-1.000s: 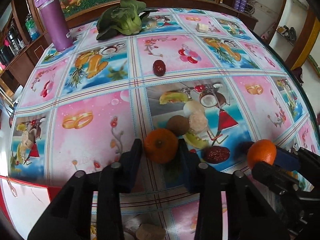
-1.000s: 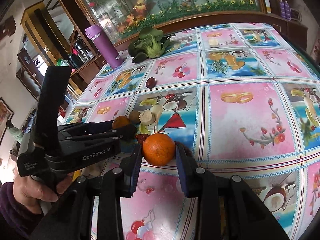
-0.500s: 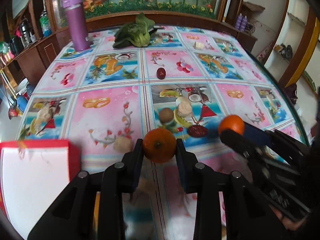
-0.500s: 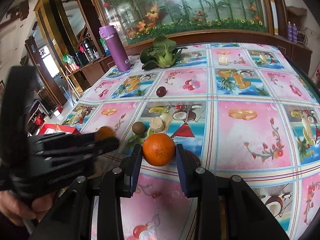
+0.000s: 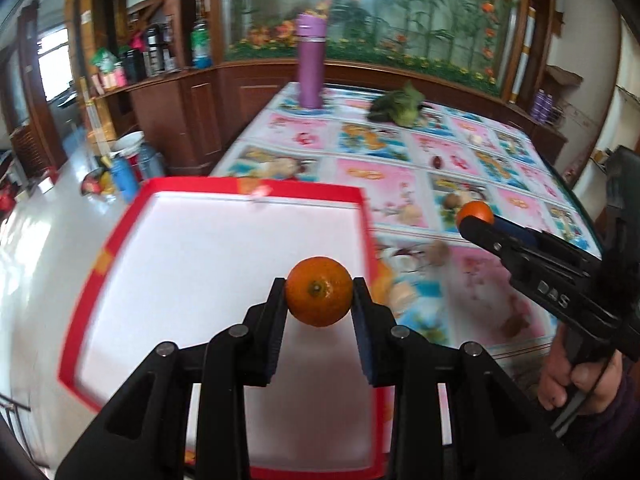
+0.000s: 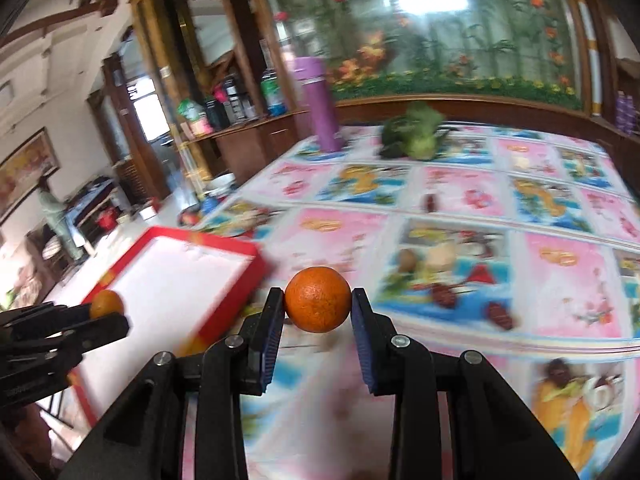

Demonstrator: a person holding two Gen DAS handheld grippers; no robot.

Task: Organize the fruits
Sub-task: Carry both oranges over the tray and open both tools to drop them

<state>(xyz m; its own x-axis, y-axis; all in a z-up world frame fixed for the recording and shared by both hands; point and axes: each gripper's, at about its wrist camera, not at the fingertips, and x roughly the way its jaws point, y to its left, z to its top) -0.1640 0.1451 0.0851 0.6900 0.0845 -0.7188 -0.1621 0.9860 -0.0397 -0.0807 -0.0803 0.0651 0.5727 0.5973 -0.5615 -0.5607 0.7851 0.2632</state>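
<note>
We see the left gripper [image 5: 319, 298] closed on 1 orange [image 5: 319, 297], held above the white inside of the red box [image 5: 120, 232]. The right gripper [image 6: 318, 300] is closed on a second orange [image 6: 317, 299], above the patterned tablecloth [image 6: 560, 264], just beside the box. A brown fruit [image 6: 408, 259] and 2 dark red fruits [image 6: 445, 295] lie on the cloth. A purple bottle [image 5: 310, 62] stands upright at the far side.

Motion blur smears the small fruits [image 5: 436, 252] beside the red box [image 5: 362, 216]; the box near edge is cut off by the frame.
</note>
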